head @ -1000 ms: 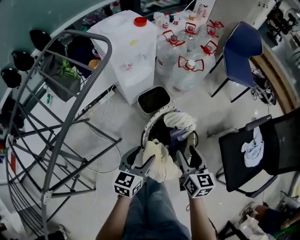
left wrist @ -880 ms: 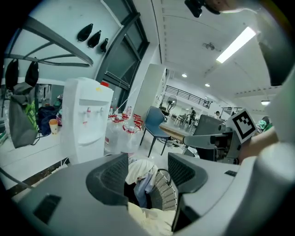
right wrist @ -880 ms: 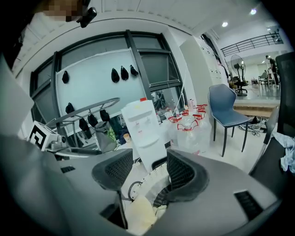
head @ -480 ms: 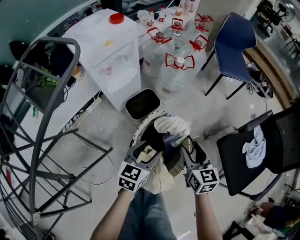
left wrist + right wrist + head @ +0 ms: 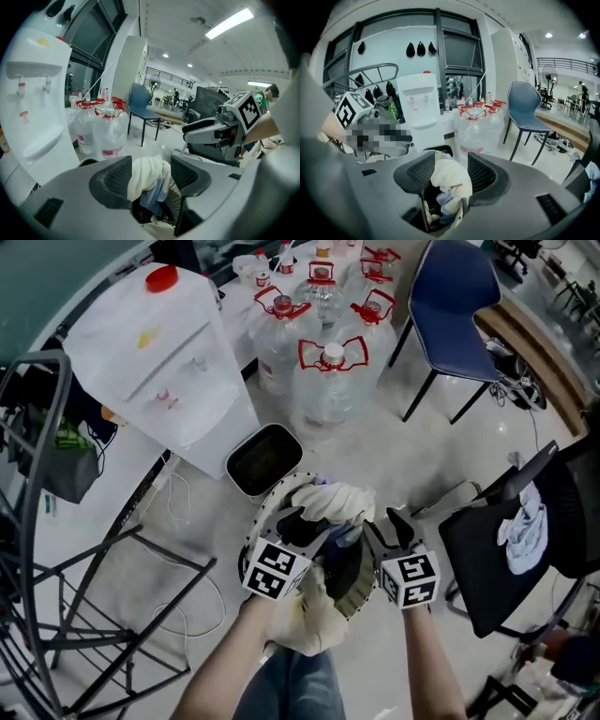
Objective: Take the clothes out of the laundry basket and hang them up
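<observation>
A round mesh laundry basket [image 5: 255, 532] stands on the floor in front of me. A cream garment [image 5: 336, 501] lies heaped on top, with a blue one [image 5: 343, 532] under it. My left gripper [image 5: 302, 526] hovers over the basket's near left side with its jaws wide apart. In the left gripper view [image 5: 151, 176] the cream garment [image 5: 143, 171] and the blue one [image 5: 152, 200] show beyond the gap, untouched. My right gripper [image 5: 387, 526] is at the basket's right rim, also open; its view [image 5: 451, 174] shows the cream garment [image 5: 450, 180] between the jaws. A second cream cloth [image 5: 305, 624] hangs below the left gripper's cube.
A grey drying rack [image 5: 56, 549] stands at the left. A white water dispenser [image 5: 159, 352], several water bottles [image 5: 323, 381] and a small bin [image 5: 262, 457] are behind the basket. There is a blue chair [image 5: 450, 296] at the back right and a black chair [image 5: 497, 563] holding a white cloth [image 5: 525, 531] at the right.
Both grippers have moved forward to the basket. The cream cloth that lay between them now sits behind and below the left gripper. The drying rack has slid towards the left edge of view.
</observation>
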